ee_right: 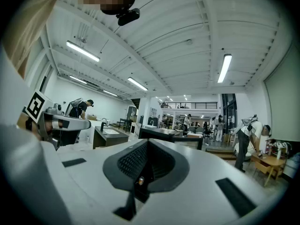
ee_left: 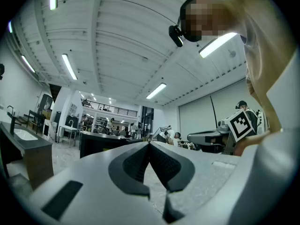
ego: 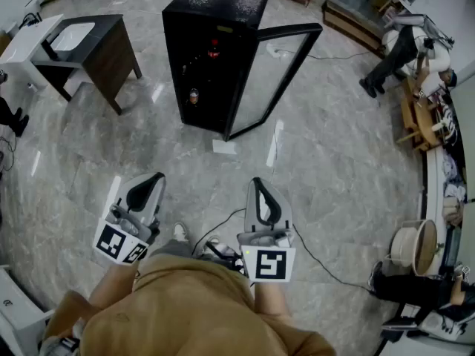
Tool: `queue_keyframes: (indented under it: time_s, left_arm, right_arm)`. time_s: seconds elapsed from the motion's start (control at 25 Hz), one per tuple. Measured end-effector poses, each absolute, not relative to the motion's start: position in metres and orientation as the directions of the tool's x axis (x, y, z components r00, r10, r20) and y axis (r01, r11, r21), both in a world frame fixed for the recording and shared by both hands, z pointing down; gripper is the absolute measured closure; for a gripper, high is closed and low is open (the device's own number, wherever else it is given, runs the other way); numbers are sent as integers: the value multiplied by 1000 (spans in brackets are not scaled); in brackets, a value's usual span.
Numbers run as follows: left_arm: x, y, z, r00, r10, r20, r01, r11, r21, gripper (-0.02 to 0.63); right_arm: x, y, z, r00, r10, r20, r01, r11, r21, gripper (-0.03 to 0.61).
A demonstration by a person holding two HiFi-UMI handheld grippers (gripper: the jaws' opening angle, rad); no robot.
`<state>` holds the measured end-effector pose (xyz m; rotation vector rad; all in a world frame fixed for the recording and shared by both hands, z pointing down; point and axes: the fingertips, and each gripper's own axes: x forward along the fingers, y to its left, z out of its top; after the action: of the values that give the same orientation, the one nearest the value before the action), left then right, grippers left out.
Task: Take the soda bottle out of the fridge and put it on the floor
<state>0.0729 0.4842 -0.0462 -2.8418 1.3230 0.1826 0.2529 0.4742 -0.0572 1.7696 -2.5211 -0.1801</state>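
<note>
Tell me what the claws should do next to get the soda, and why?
Probably step closer to the fridge first. Its door is already open and a bottle shows inside, but the left claw and the right claw are shut, empty and far from it.

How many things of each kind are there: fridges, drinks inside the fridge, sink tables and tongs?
Fridge: 1
Drinks inside it: 2
Sink table: 1
Left tongs and right tongs: 2
Total: 6

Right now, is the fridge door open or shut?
Open. The glass door stands swung out from the black fridge, and a bottle shows on a shelf inside.
</note>
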Motion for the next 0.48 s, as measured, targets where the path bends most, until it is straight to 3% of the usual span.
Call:
queue_keyframes:
  time_s: [0.48]
  left_arm:
    - [26, 471, -55, 642, -759, -108, -762, -648, 18, 612]
  right_arm:
    - [218, 451, -59, -331, -944, -4, -938, 329, 111, 578]
